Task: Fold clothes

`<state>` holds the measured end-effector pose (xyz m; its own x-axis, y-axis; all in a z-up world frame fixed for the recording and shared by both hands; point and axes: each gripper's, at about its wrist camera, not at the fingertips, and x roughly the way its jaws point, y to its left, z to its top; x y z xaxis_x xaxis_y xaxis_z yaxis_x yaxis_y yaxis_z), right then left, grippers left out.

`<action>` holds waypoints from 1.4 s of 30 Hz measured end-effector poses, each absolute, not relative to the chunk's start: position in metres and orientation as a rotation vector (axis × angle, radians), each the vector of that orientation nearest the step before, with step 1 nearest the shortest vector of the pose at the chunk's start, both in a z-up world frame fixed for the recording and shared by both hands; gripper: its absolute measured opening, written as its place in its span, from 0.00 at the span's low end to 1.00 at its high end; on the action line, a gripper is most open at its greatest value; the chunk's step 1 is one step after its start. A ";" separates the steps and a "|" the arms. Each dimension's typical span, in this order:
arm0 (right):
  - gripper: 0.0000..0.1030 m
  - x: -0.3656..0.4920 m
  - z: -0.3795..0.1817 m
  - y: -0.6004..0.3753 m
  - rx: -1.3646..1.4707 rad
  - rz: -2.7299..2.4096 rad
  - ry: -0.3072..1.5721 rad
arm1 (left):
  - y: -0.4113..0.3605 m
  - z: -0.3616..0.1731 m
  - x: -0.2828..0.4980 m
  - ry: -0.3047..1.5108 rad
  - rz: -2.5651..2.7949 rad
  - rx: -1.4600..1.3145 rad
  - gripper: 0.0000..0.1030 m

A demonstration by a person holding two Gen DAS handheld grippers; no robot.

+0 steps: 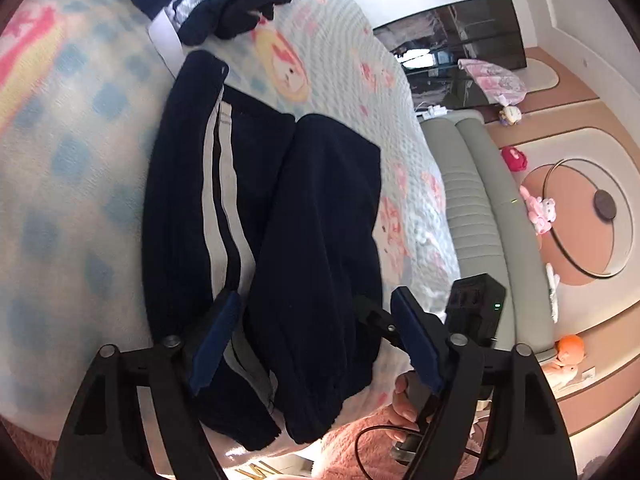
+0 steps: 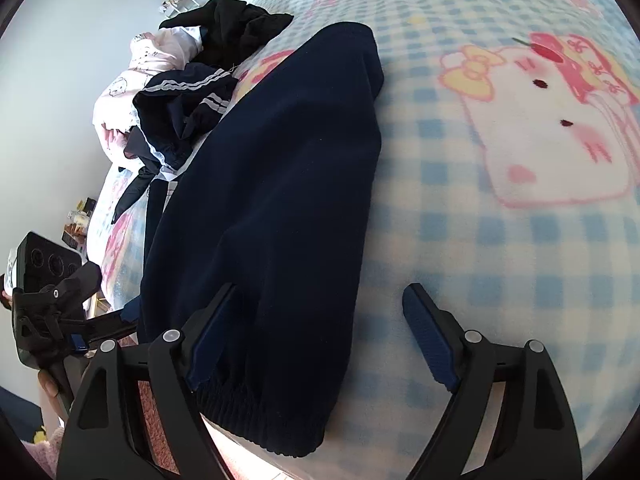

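Both tools spread, gripping nothing: left tool (image 1: 316, 344) and right tool (image 2: 320, 332) straddled the navy trousers (image 1: 256, 216) cuffs. You needed both layers pinched before lifting.

Navy trousers (image 1: 280, 240), white side stripes

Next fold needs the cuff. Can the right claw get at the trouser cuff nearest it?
Probably yes: the right claw is open, the cuff lies just below its fingers, and nothing covers it.
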<state>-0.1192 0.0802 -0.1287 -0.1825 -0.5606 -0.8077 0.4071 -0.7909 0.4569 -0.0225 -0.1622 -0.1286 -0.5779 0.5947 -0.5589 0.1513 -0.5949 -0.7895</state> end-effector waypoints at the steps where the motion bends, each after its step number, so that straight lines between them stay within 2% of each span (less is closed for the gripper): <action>1: 0.83 -0.118 -0.128 0.079 1.460 -2.022 -0.168 | -0.157 -0.128 -0.024 -1.188 2.287 -1.287 0.14; 2: 0.83 -0.117 -0.127 0.080 1.460 -2.028 -0.156 | -0.152 -0.118 -0.021 -1.113 2.393 -1.284 0.06; 5: 0.83 -0.112 -0.116 0.085 1.434 -2.043 -0.160 | -0.144 -0.074 0.000 -0.944 2.616 -1.118 0.07; 8: 0.83 -0.110 -0.113 0.086 1.421 -2.041 -0.164 | -0.148 -0.066 0.015 -0.964 2.644 -1.109 0.08; 9: 0.84 -0.111 -0.116 0.084 1.431 -2.030 -0.160 | -0.148 -0.079 0.012 -0.975 2.603 -1.207 0.13; 10: 0.84 -0.112 -0.120 0.082 1.441 -2.020 -0.156 | -0.149 -0.093 0.010 -0.989 2.566 -1.310 0.33; 11: 0.84 -0.113 -0.123 0.080 1.450 -2.010 -0.151 | -0.153 -0.110 0.007 -1.023 2.552 -1.423 0.46; 13: 0.89 -0.114 -0.133 0.071 1.469 -1.997 -0.115 | -0.162 -0.128 0.011 -1.142 2.522 -1.449 0.49; 15: 0.90 -0.111 -0.137 0.062 1.457 -2.006 -0.050 | -0.161 -0.125 0.011 -1.114 2.582 -1.433 0.51; 17: 0.69 -0.105 -0.131 0.058 1.427 -2.026 0.007 | -0.156 -0.117 0.010 -1.059 2.686 -1.445 0.51; 18: 0.51 -0.102 -0.127 0.057 1.414 -2.034 0.026 | -0.153 -0.112 0.009 -1.009 2.749 -1.460 0.56; 19: 0.37 -0.100 -0.122 0.060 1.402 -2.033 0.024 | -0.150 -0.110 0.007 -0.962 2.782 -1.469 0.65; 21: 0.30 -0.096 -0.112 0.066 1.367 -2.030 0.012 | -0.145 -0.113 -0.001 -0.915 2.752 -1.512 0.71; 23: 0.35 -0.099 -0.115 0.070 1.321 -1.998 -0.037 | -0.141 -0.127 -0.012 -0.938 2.639 -1.553 0.69; 24: 0.48 -0.105 -0.126 0.068 1.342 -1.954 -0.068 | -0.137 -0.127 -0.014 -0.914 2.651 -1.540 0.55; 25: 0.41 -0.113 -0.142 0.065 1.410 -1.910 -0.075 | -0.132 -0.121 -0.018 -0.849 2.665 -1.535 0.41; 28: 0.18 -0.106 -0.120 0.073 1.360 -1.951 -0.067 | -0.114 -0.093 -0.023 -0.695 2.687 -1.411 0.23; 29: 0.15 -0.100 -0.107 0.077 1.319 -1.971 -0.064 | -0.108 -0.082 -0.024 -0.652 2.688 -1.356 0.21; 30: 0.11 -0.092 -0.093 0.083 1.277 -1.996 -0.059 | -0.101 -0.071 -0.025 -0.617 2.675 -1.298 0.20; 35: 0.10 -0.049 -0.045 0.135 1.153 -2.162 -0.055 | -0.052 -0.041 -0.030 -0.450 2.559 -1.094 0.21; 38: 0.10 -0.030 -0.048 0.174 1.201 -2.235 -0.129 | -0.036 -0.062 -0.032 -0.450 2.489 -1.195 0.21; 41: 0.17 -0.022 -0.084 0.197 1.407 -2.204 -0.160 | -0.048 -0.096 -0.014 -0.516 2.451 -1.373 0.22; 42: 0.24 -0.024 -0.094 0.203 1.468 -2.154 -0.215 | -0.054 -0.106 -0.006 -0.541 2.440 -1.427 0.27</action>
